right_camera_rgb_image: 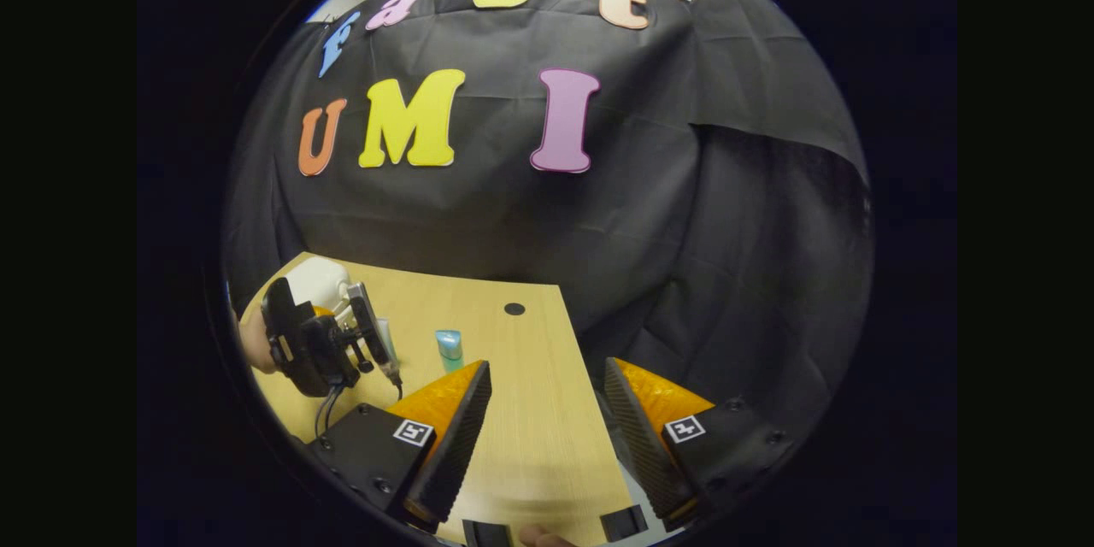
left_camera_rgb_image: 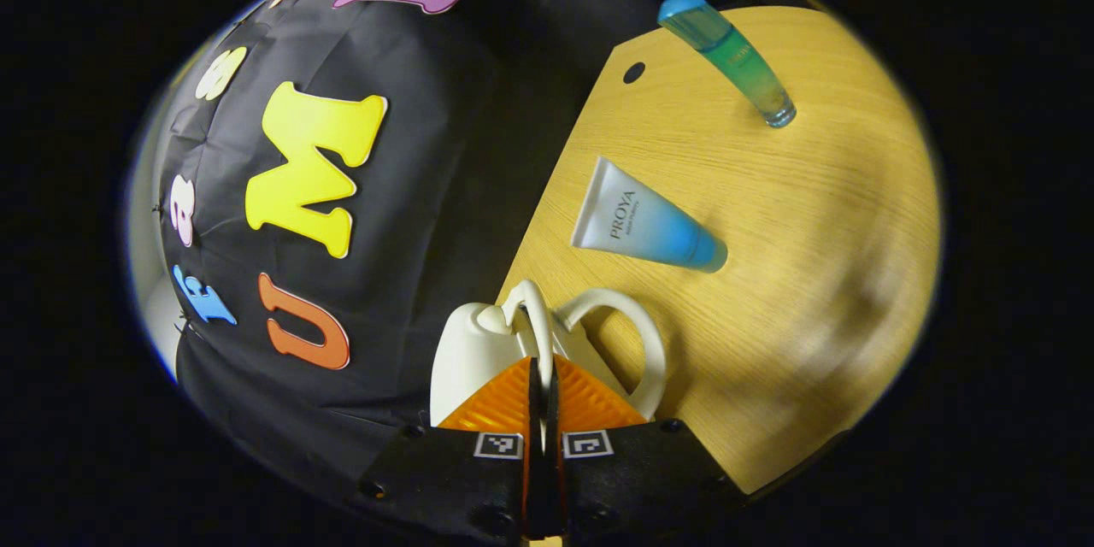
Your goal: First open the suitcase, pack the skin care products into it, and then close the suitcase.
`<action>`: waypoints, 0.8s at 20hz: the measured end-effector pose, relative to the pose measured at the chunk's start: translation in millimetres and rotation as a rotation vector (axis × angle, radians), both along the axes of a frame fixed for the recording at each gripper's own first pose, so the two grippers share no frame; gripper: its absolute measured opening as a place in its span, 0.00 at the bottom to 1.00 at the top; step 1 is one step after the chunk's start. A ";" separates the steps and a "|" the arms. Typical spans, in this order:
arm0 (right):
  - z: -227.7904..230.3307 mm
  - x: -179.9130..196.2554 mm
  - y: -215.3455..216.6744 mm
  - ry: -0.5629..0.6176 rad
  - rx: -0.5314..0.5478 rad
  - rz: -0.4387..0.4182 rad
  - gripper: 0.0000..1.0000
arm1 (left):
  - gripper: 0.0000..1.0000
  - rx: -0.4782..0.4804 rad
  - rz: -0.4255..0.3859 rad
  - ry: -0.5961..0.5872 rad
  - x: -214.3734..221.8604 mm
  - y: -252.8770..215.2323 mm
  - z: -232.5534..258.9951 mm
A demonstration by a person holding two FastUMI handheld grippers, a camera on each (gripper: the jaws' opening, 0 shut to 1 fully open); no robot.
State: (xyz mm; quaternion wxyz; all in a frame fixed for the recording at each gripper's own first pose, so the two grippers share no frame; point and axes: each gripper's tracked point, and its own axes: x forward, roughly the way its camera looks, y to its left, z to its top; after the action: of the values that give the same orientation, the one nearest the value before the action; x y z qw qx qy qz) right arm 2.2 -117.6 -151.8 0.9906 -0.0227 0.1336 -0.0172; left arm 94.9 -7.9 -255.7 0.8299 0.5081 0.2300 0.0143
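Note:
A small white suitcase (left_camera_rgb_image: pixel 466 359) stands at the wooden table's (left_camera_rgb_image: pixel 812 231) left edge. My left gripper (left_camera_rgb_image: pixel 542 376) is shut on its thin white handle loop (left_camera_rgb_image: pixel 537 316); a second loop (left_camera_rgb_image: pixel 641 342) arches to the right. A white-to-blue tube (left_camera_rgb_image: pixel 645 222) lies beyond it, and a blue-green bottle (left_camera_rgb_image: pixel 726 55) stands farther back. In the right gripper view, my right gripper (right_camera_rgb_image: pixel 547 410) hangs open over the table (right_camera_rgb_image: pixel 530 444) with nothing between its fingers. At its far left are the left gripper (right_camera_rgb_image: pixel 329 312), the suitcase (right_camera_rgb_image: pixel 316 282), the tube (right_camera_rgb_image: pixel 386 340) and the bottle (right_camera_rgb_image: pixel 449 349).
A round hole (left_camera_rgb_image: pixel 633 73) sits near the table's back edge, also seen as a hole (right_camera_rgb_image: pixel 514 308) in the right gripper view. Black cloth hangs behind and beside the table. A hand (right_camera_rgb_image: pixel 252 346) holds the left gripper at the table's left side.

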 end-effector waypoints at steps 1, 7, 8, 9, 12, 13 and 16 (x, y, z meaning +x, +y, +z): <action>0.4 1.2 2.5 0.000 -0.004 -0.002 0.80 | 0.03 -0.041 0.006 -0.007 -1.6 2.0 8.2; 4.7 3.7 32.3 0.010 -0.016 0.007 0.81 | 0.03 -0.336 0.044 -0.010 -4.0 26.3 66.6; 5.6 4.6 39.2 0.017 -0.009 0.009 0.80 | 0.03 -0.369 0.049 -0.031 -3.2 36.6 79.2; 6.0 5.4 45.7 0.023 0.003 0.012 0.80 | 0.03 -0.395 0.062 -0.049 -4.7 46.6 90.6; 9.0 9.9 66.7 0.034 0.007 0.014 0.80 | 0.03 -0.492 0.102 -0.091 -11.2 86.1 123.3; 10.2 11.6 72.8 0.034 0.002 0.013 0.80 | 0.03 -0.524 0.117 -0.100 -11.6 100.6 132.7; 14.6 14.2 94.8 0.046 0.000 0.024 0.80 | 0.03 -0.616 0.151 -0.120 -12.5 146.7 154.0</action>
State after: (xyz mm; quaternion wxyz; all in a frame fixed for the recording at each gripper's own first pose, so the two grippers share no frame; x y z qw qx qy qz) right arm 16.5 -22.9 -137.3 0.9874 -0.0247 0.1561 -0.0046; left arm 82.4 138.8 -101.7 0.9534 0.2127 0.2110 0.0355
